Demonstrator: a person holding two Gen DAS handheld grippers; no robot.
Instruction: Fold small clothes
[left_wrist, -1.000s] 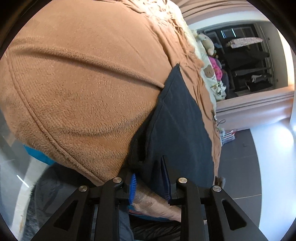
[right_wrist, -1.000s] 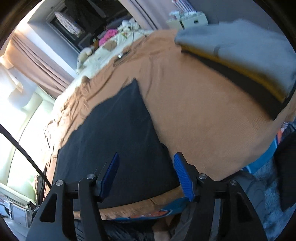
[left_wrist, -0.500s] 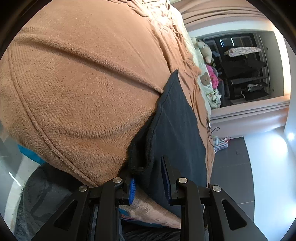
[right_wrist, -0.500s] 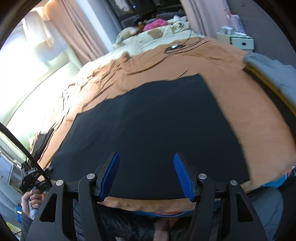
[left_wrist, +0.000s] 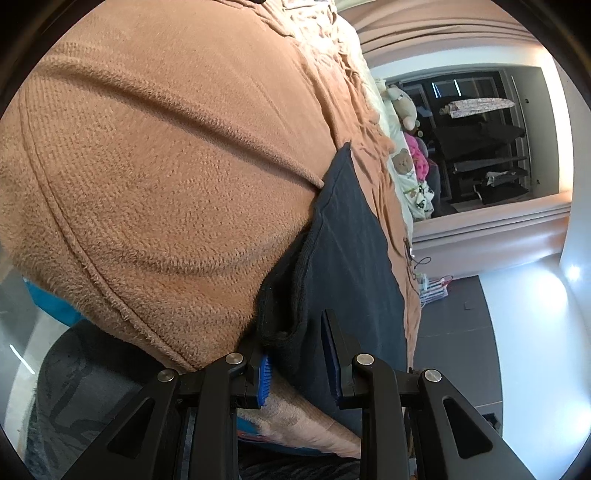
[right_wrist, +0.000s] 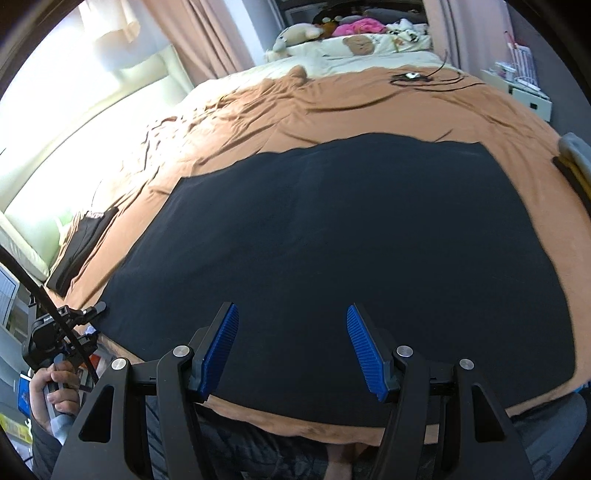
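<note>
The flat black cloth garment (right_wrist: 332, 240) lies spread on the tan fleece blanket (right_wrist: 332, 103); the left gripper (left_wrist: 297, 363) pinches its near-left corner while the right gripper (right_wrist: 291, 347) hovers half-open and empty, so the fold seems just beginning, next needing a grip on the near-right edge.

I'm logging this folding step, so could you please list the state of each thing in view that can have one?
Dark cloth: spread flat on the blanket, unfolded, near corner bunched.
Left gripper: jaws closed on the cloth's bunched corner.
Right gripper: jaws open, empty, above the cloth.
Brown blanket: laid over the bed, wrinkled at the far side.
Grey garment: lying at the bed's right edge.
</note>
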